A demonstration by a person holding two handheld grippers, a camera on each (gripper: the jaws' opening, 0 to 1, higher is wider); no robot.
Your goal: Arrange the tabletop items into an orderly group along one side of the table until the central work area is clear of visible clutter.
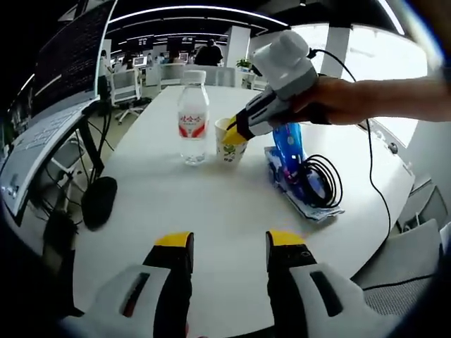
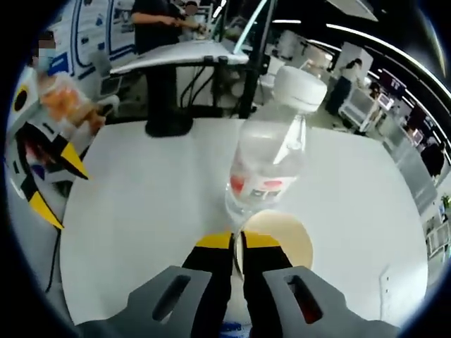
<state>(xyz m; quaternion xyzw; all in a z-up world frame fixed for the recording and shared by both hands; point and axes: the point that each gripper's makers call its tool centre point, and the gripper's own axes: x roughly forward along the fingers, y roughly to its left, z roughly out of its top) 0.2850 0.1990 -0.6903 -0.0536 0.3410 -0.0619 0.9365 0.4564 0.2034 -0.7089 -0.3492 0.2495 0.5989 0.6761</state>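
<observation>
White round table [image 1: 211, 211]: paper cup gripped.
Your right gripper [image 2: 236, 241] pinches the cream paper cup's [image 1: 229, 141] rim beside the clear plastic water bottle [image 1: 193, 116]; your left gripper [image 1: 230, 239] stands apart.

A white round-edged table [image 1: 211, 211] occupies the lower centre of both views. Upper left of the left gripper view: office chairs [image 1: 125, 88] and desks. Ceiling light strips [image 1: 197, 10] run along the top. Bright windows [image 1: 373, 53] fill the upper right.

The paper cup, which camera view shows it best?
The left gripper view: the paper cup shows side-on beside the water bottle. The right gripper view gives just its rim past the right gripper.
</observation>
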